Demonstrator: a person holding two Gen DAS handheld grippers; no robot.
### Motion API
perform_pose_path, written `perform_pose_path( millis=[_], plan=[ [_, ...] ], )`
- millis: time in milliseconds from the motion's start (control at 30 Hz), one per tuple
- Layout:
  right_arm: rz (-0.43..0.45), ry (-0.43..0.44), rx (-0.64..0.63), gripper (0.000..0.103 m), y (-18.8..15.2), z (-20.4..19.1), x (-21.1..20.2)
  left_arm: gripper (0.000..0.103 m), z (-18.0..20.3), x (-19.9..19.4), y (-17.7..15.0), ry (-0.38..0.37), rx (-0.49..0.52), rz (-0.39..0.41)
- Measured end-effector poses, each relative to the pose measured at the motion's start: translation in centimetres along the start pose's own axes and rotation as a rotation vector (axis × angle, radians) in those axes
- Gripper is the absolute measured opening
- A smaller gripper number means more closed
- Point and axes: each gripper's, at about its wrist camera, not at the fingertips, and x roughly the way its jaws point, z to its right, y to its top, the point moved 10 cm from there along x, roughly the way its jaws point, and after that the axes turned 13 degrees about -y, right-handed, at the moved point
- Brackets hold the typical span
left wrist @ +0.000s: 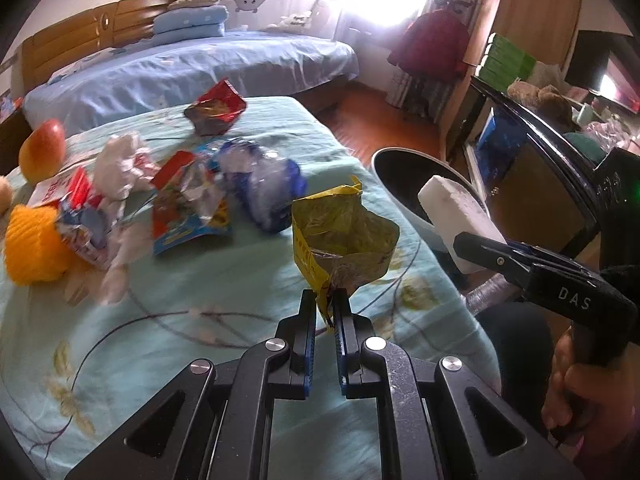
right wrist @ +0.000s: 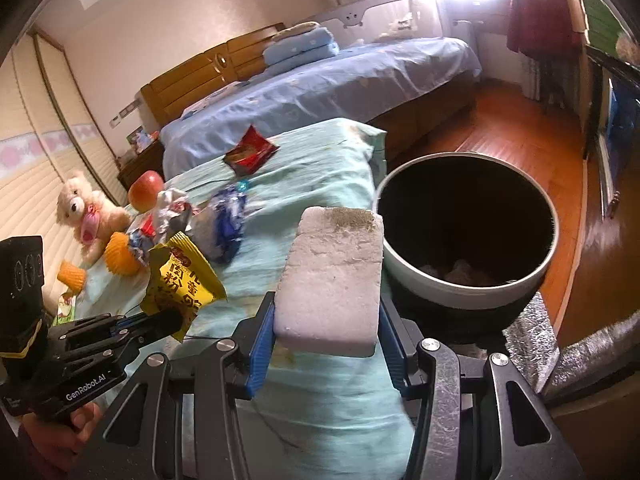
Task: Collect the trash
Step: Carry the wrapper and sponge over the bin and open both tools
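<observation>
So the left gripper [left wrist: 324,304] is pinched tight on the torn corner of a yellow snack packet [left wrist: 340,240], crinkly foil with a silvery inside and red print on the outside, held up above the mint-green floral bedsheet [left wrist: 240,280]. The right gripper [right wrist: 326,320] is clamped on a white foam block [right wrist: 332,276], a chunky rectangular slab with a grainy surface and a dirty speckled patch at its far end; the blue pads [right wrist: 260,344] press on both of its sides. It sits just beside the trash bin [right wrist: 468,284], a round bin with a pale rim and a black inside, standing off the edge of the bed with a bit of crumpled stuff at the bottom. Still lying on the sheet: one red foil wrapper [left wrist: 216,110] further back, one shiny blue-and-clear plastic wrapper [left wrist: 260,184], one flattened red-and-blue packet [left wrist: 188,204], and a wad of crumpled white tissue or plastic [left wrist: 120,164] with more wrappers under it, too blurry to count. Not trash: one apple [left wrist: 42,150], two orange pleated paper cups [right wrist: 118,254], and one fuzzy cream teddy bear [right wrist: 86,210] at the far left. A second bed with blue sheets [left wrist: 200,68] is behind.
</observation>
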Motion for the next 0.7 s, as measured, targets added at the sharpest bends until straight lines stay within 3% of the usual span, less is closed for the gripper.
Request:
perform_pose_path(
  millis=[700],
  plan=[
    [-0.009,-0.069,0.07,0.049,1.8,5.9,1.9,0.008,3.2,6.5,3.3,-0.008,0.063,-0.068]
  ],
)
